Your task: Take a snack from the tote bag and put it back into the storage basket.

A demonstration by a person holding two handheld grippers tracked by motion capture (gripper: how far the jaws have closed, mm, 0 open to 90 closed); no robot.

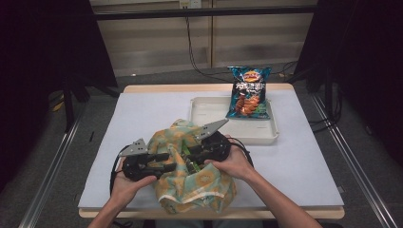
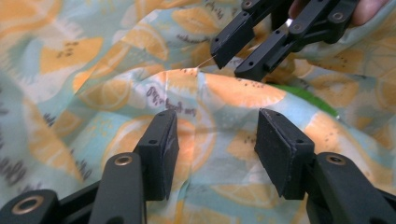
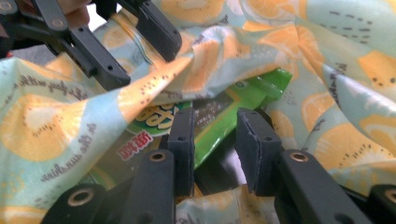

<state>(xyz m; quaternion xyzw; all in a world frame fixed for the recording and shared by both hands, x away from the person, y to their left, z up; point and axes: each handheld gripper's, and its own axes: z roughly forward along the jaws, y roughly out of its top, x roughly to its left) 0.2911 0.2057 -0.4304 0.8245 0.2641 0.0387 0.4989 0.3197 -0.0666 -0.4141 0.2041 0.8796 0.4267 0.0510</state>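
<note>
Both claws stand open at lower centre: left claw (image 1: 168, 162) over the cloth bag (image 1: 209, 183), right claw (image 1: 190, 159) around the green packet (image 3: 224, 109).

Blue chip bag (image 1: 249, 92) in white tray (image 1: 209, 124), table's (image 1: 142, 114) far right.

A lab or recording setup is indicated: a white-covered worktop (image 1: 142, 123) is flanked by metal rails (image 1: 50, 175), black curtains (image 1: 43, 57) hang beside it, and cables (image 1: 197, 57) run down the panelled wall behind it.
</note>
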